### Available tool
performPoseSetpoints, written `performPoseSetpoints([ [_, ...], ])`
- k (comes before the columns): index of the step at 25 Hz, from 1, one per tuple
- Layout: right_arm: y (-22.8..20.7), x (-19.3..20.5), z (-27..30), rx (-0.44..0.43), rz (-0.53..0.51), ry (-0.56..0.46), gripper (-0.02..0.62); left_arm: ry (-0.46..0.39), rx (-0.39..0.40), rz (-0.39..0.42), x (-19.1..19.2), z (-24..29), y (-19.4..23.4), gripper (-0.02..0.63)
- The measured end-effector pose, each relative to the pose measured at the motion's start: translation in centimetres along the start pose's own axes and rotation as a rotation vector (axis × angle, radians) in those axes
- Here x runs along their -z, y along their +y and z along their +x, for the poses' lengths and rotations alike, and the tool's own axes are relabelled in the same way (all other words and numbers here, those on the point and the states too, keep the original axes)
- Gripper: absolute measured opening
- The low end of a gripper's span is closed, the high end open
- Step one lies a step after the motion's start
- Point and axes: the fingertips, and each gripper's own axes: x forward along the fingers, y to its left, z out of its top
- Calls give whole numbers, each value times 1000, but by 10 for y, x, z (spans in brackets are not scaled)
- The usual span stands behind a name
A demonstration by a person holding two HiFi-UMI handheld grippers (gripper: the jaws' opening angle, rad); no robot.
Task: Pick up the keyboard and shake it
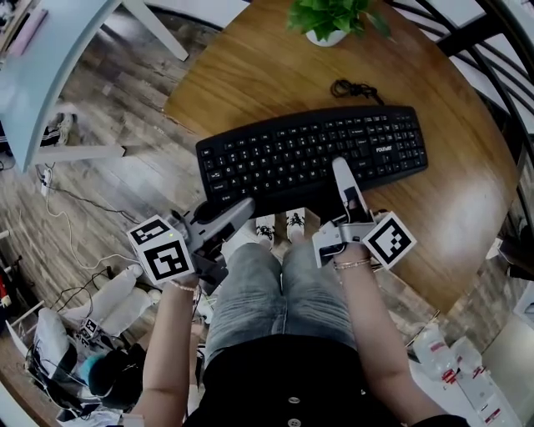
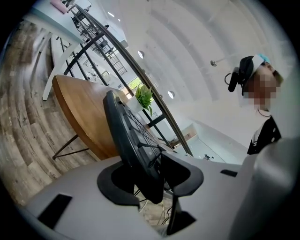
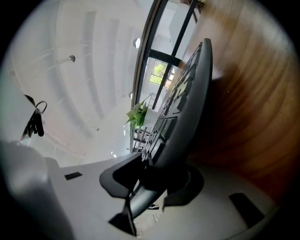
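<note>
A black keyboard [image 1: 313, 152] is held over the near edge of the round wooden table [image 1: 250, 71]. My left gripper [image 1: 244, 208] is shut on its near left edge. My right gripper [image 1: 340, 171] is shut on its near edge right of the middle, one jaw lying over the keys. In the left gripper view the keyboard [image 2: 129, 133] stands edge-on between the jaws of the left gripper [image 2: 152, 180]. In the right gripper view the keyboard [image 3: 185, 105] runs away from the right gripper [image 3: 152, 180], clamped at its edge. Its black cable [image 1: 355, 88] lies coiled on the table behind it.
A potted green plant [image 1: 331, 18] stands at the far side of the table. A black railing [image 1: 492, 42] runs at the right. A pale table [image 1: 58, 58] stands at the far left over a wood floor [image 1: 117, 158]. Bags and cables [image 1: 75, 334] lie on the floor at lower left.
</note>
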Motion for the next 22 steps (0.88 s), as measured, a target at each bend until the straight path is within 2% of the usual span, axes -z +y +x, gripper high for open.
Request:
performPoseSetpoints([
  [5, 18, -11, 0, -58, -65, -36, 143, -36, 37, 24, -7, 1, -7, 155],
  [17, 72, -38, -15, -147, -123, -96, 137, -71, 109, 91, -35, -2, -50, 156],
  [22, 98, -49, -25, -201, -153, -109, 135, -97, 139, 145, -45, -4, -72, 156],
])
